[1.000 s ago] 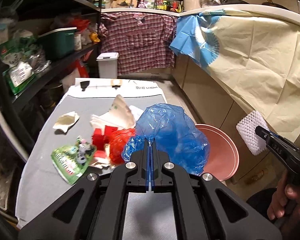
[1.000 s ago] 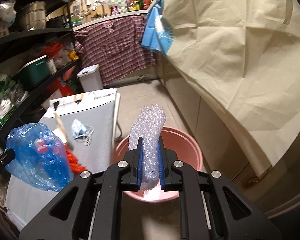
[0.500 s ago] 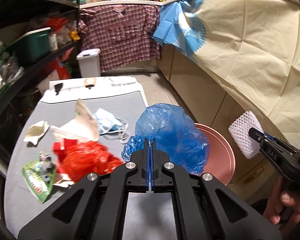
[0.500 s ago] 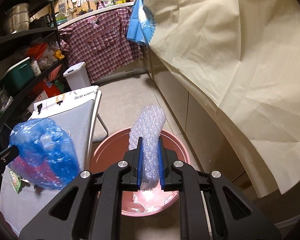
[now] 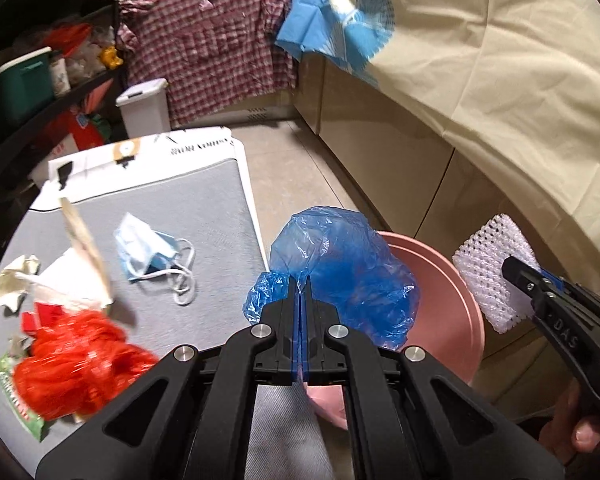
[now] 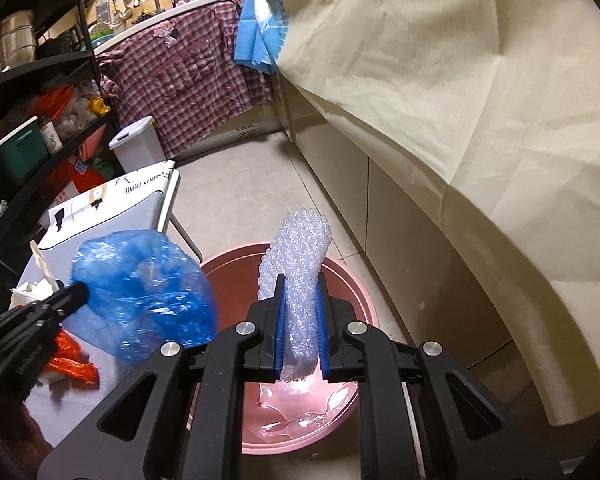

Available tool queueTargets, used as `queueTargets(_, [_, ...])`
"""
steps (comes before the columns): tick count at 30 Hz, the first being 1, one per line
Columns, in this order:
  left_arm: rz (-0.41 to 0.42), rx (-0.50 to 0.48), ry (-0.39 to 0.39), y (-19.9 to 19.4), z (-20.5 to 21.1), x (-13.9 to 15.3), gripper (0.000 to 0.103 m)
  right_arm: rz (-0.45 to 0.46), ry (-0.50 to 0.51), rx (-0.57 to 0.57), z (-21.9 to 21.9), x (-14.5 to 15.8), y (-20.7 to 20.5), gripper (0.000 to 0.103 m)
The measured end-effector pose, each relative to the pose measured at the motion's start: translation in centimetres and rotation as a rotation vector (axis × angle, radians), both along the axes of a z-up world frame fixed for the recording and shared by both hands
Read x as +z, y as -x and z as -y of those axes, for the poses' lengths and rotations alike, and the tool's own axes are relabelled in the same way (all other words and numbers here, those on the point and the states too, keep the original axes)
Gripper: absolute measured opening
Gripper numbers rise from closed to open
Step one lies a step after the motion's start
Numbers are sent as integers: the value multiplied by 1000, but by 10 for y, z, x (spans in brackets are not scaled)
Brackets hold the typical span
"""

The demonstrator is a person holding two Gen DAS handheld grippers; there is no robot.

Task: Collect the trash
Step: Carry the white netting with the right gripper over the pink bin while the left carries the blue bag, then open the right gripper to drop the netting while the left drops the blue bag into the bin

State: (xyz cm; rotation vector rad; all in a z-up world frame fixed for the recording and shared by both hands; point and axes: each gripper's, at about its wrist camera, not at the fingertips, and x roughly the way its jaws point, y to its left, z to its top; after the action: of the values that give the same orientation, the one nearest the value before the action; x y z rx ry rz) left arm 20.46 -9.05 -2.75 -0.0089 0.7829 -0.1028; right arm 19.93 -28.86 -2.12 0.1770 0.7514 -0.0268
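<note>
My left gripper (image 5: 300, 300) is shut on a crumpled blue plastic bag (image 5: 340, 272) and holds it over the near rim of the pink basin (image 5: 456, 320). My right gripper (image 6: 300, 320) is shut on a strip of white bubble wrap (image 6: 300, 264) above the pink basin (image 6: 340, 276), which stands on the floor with clear plastic in it. The right gripper with the bubble wrap (image 5: 488, 268) shows at the right of the left wrist view. The blue bag (image 6: 144, 292) and the left gripper (image 6: 76, 294) show at the left of the right wrist view.
The grey table (image 5: 204, 208) holds a red plastic bag (image 5: 72, 364), a face mask (image 5: 148, 248), crumpled paper (image 5: 16, 280) and a green wrapper (image 5: 16, 396). A white bin (image 5: 144, 108) stands behind. Dark shelves (image 6: 40, 76) are on the left, cloth-covered cabinets (image 6: 460, 100) on the right.
Both grippers have swung to the right, from over the table toward the basin, with the blue bag and the bubble wrap still held. The table trash has slid left in view.
</note>
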Motion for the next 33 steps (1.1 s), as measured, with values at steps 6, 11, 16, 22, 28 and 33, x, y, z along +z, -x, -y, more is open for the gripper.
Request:
queueTargets(6, [-29,-32,-16,-13,10,-20,0,-34,2,-5,-2,-10,-14,15])
queueTargets(11, [-59,-71,-22,-21,20,-33,2,-60,-2,-27,2,-17,-22,39])
queueTargets(16, [-67,-78,4,-17,16,-35,41,-52,17,-35,2,-18,-21,53])
queueTargets(22, [-40,-68,25,-2,5,-21,41,-31,32,-41,1,-16,-18,53])
queueTargets(28, [17,-46,40,25,-16,8,41,31,62,-25,-6,-5,-5,53])
queueTargets(33, [71,-24,47,56,-39,35,41,107,69,5,-15,12,14,52])
